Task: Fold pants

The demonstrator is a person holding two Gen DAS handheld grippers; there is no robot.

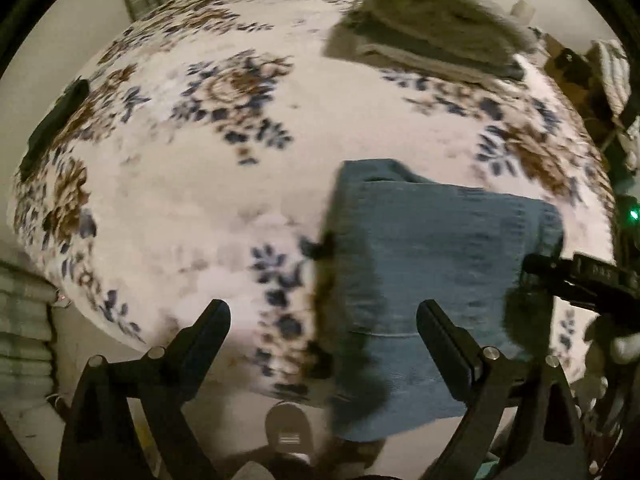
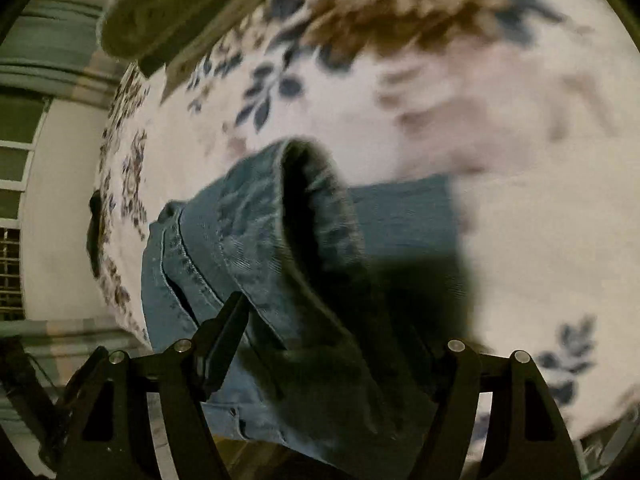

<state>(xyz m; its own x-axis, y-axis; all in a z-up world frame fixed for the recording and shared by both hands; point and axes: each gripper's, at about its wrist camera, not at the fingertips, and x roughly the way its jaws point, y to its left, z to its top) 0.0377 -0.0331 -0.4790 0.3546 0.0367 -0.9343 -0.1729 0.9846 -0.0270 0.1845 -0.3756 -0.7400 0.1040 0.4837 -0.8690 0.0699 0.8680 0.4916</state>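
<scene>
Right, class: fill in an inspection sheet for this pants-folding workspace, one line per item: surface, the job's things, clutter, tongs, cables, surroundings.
Surface: floral blanket, white with blue and brown flowers.
Job's things: blue jeans lying on the blanket, folded over, hanging past its near edge.
Clutter: stack of folded clothes at the far side; dark item at the left edge, too blurred to name.
Tongs: left tongs open, empty, over the jeans' edge; right tongs open above the jeans, not gripping.
Cables: nothing seen.
Surroundings: pale wall; dim room.
</scene>
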